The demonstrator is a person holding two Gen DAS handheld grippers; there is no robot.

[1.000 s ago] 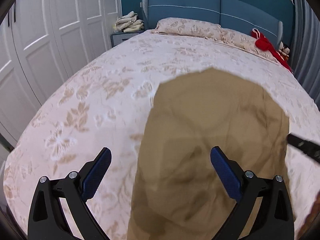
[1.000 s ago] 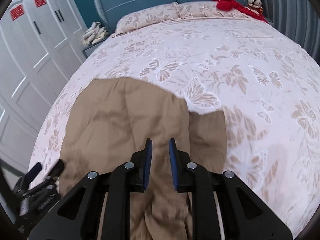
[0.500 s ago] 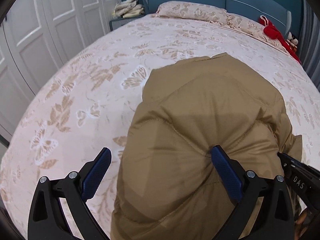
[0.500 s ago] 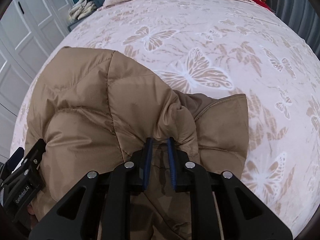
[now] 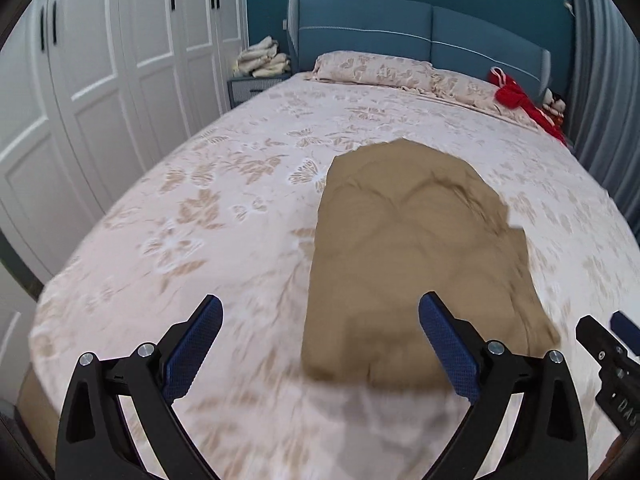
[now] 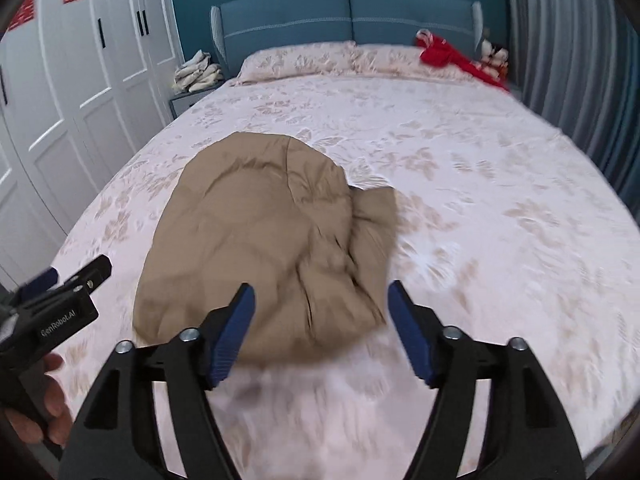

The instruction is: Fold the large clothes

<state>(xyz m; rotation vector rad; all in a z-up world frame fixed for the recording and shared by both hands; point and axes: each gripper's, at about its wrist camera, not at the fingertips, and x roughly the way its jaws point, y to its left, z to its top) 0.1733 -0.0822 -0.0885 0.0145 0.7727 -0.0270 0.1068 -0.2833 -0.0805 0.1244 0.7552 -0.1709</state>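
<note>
White wardrobe doors line the left wall beside the bed. The left gripper hovers with fingers spread wide and empty. The tan padded garment lies bunched mid-bed, just beyond the right gripper, whose jaws are opening with nothing between them.

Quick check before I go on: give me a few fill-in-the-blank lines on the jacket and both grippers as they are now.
The tan jacket lies on the ____.
The right gripper jaws are opening, with ____ between them.
The left gripper is ____.
The red cloth lies near the ____.

Answers: bed; nothing; open; pillows
</note>
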